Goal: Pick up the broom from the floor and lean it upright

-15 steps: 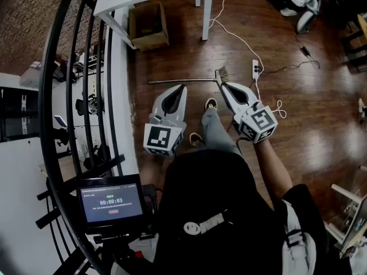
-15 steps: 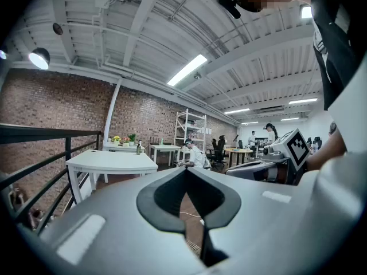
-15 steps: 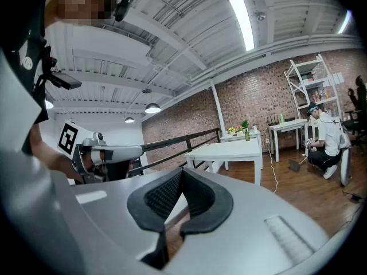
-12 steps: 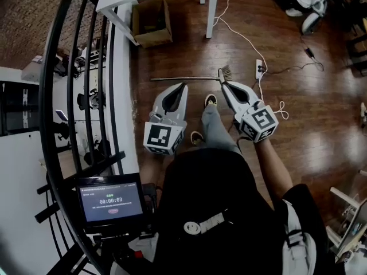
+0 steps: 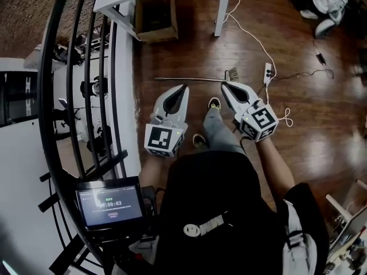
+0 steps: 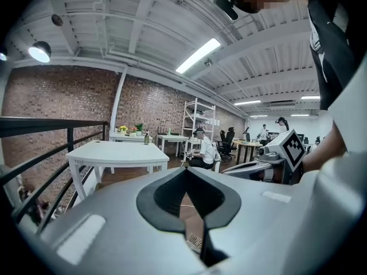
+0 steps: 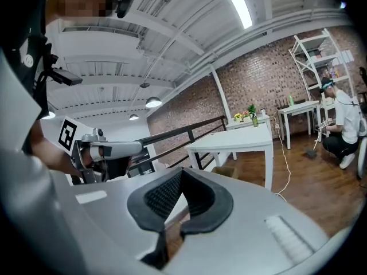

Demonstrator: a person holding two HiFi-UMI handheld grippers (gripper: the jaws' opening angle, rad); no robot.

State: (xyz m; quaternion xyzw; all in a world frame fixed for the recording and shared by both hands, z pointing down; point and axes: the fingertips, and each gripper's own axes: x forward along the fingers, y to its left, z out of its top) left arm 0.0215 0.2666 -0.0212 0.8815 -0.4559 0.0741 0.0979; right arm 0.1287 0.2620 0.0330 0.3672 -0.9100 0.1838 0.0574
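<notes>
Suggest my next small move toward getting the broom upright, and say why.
Probably open the right gripper and lower it toward the broom handle beside the brush head. The broom lies flat on the wooden floor just ahead, with its brush end nearest the right gripper. Both that one and the left gripper are shut, empty and clear of it.

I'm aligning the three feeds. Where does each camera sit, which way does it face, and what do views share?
Head view: on the person's head, facing steeply down at the broom on the floor; shows torso, a leg, left gripper and right gripper.
Left gripper view: on the left gripper, facing roughly level along its shut jaws toward the white table; shows the right gripper.
Right gripper view: on the right gripper, along its shut jaws; shows the left gripper.
Shared: both gripper views show that table.
</notes>
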